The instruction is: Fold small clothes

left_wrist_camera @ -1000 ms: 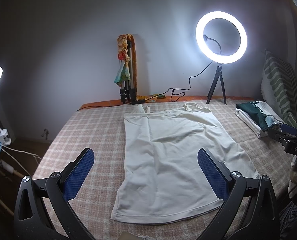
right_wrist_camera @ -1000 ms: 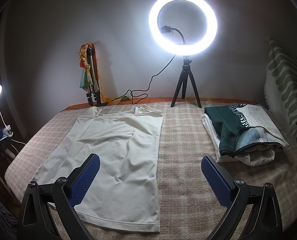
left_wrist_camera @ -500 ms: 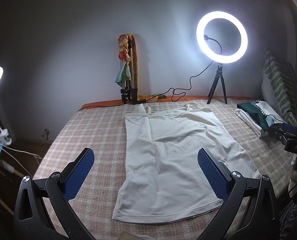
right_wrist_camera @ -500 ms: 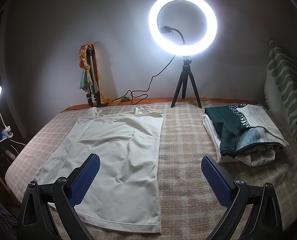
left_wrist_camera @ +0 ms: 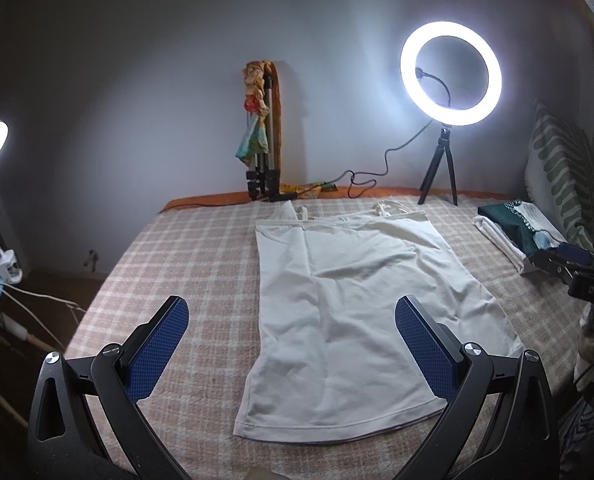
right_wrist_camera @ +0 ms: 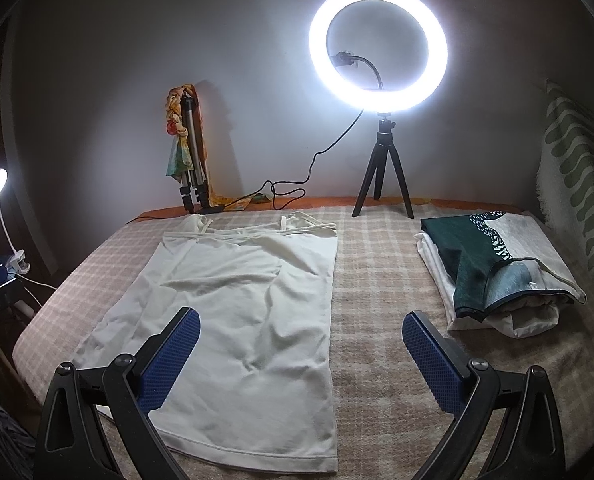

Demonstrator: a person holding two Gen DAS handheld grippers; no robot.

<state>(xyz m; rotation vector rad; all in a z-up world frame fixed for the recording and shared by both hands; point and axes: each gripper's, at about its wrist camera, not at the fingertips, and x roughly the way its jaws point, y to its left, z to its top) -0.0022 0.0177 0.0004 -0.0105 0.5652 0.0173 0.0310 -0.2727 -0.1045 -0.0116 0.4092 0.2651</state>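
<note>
A white strappy top (left_wrist_camera: 357, 312) (right_wrist_camera: 237, 320) lies flat on the checked bed cover, straps toward the wall and hem toward me. My left gripper (left_wrist_camera: 291, 316) hovers above the hem end, open, with nothing between its blue pads. My right gripper (right_wrist_camera: 301, 326) hangs open over the top's right edge and holds nothing. In the left wrist view the right gripper's black body (left_wrist_camera: 577, 276) shows at the right border.
A stack of folded clothes (right_wrist_camera: 493, 268) with a dark green one on top sits at the right. A ring light on a tripod (right_wrist_camera: 379, 92) stands at the back edge with its cable. A folded tripod (right_wrist_camera: 191, 160) leans on the wall. A striped pillow (right_wrist_camera: 577, 184) stands far right. The bed cover (right_wrist_camera: 377, 280) lies bare between top and stack.
Both views drift only slightly. The top and both open grippers keep their places.
</note>
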